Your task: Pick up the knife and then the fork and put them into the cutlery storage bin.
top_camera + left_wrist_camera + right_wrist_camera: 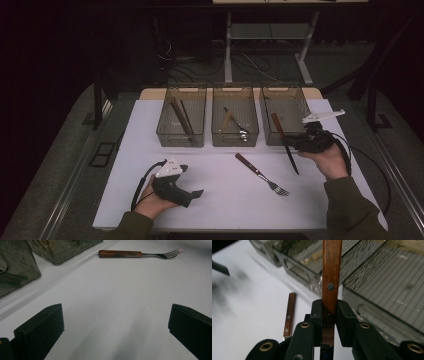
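White table (pixel 220 200), contents listed from the left. Left gripper (pixel 192 195): black, with a grey three-cornered plate on top, held in the person's left hand (pixel 150 200) at the near left part of the table, its cable looping behind it; in the left gripper view its jaws stand spread wide apart over bare white surface, with nothing between them. Left bin (pixel 164 131): clear smoky plastic, at the far side of the table, holding long dark utensils that lean lengthwise; their kind cannot be told. Middle bin (pixel 218 137): same make, just beside the left bin, holding a pale wooden-handled utensil crossed with a metal one. Fork (pixel 262 174): wooden handle, metal tines, lying flat on the table in front of the middle bin, apart from both grippers; tines point toward the near right. Knife (pixel 285 142): reddish-brown wooden handle with a rivet, dark blade, lifted off the table near the front wall of the right bin (pixel 300 97); handle end points away toward the bins, blade toward the person. Right gripper (pixel 295 142): held in the person's right hand (pixel 327 160) at the right edge of the table; in the right gripper view its jaws pinch the knife's handle from both sides.
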`<state>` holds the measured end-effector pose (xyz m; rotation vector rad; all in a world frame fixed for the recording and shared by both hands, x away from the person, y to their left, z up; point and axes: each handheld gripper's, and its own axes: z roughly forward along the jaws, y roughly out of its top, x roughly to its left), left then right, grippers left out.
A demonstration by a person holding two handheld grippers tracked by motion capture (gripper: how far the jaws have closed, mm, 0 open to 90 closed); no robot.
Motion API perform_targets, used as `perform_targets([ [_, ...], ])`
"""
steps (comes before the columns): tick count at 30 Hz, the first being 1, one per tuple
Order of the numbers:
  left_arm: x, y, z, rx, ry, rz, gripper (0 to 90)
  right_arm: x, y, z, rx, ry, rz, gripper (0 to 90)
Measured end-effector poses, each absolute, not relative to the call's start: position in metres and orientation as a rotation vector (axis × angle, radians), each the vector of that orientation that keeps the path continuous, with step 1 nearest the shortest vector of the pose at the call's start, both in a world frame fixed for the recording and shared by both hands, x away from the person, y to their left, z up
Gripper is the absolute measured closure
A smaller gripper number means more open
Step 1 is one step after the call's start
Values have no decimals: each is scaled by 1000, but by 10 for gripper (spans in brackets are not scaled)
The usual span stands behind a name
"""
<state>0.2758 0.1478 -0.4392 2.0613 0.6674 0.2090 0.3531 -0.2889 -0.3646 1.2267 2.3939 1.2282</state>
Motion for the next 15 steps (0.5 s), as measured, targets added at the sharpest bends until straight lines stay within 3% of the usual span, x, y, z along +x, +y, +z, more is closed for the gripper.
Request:
perform_targets([
  [15,276,146,-440,2065,661,202,0,354,-321,-338,1248,2104,1407,768],
])
